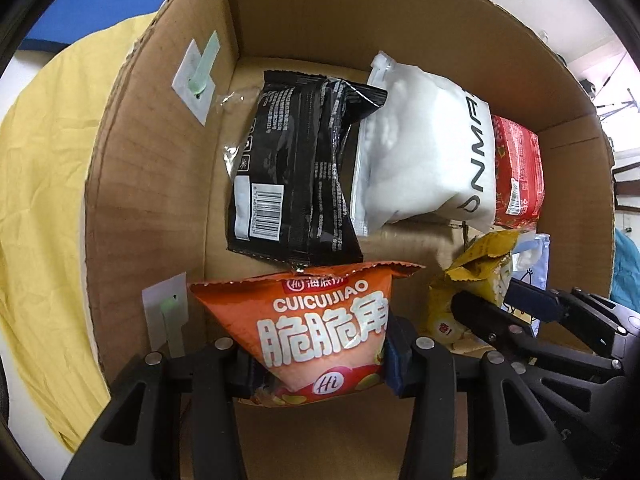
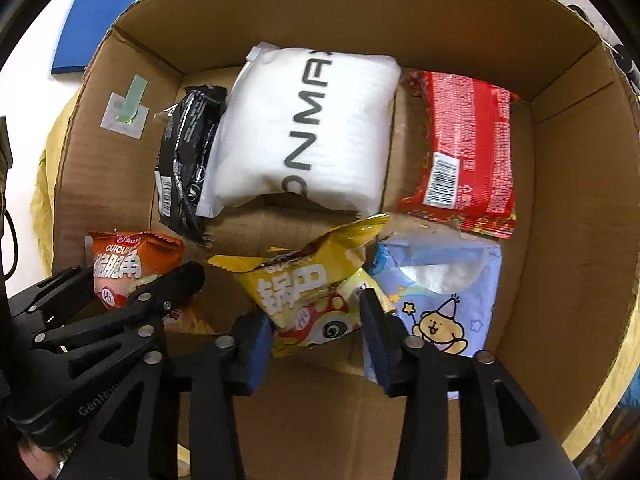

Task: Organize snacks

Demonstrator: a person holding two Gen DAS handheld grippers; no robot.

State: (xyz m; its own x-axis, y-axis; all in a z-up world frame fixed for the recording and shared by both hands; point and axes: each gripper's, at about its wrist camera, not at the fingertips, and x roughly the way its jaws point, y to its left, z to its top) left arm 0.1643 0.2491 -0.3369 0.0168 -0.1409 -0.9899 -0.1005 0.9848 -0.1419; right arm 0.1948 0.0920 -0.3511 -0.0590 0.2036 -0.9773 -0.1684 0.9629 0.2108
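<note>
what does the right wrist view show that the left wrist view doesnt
Only the right wrist view shows the light blue tissue pack face-on, its cartoon print readable, and the barcode side of the red packet. Only the left wrist view shows the black packet nearly whole and the left gripper clamped on the orange snack bag. Both show the cardboard box, the white bag, the yellow snack bag and the right gripper around it.
</note>
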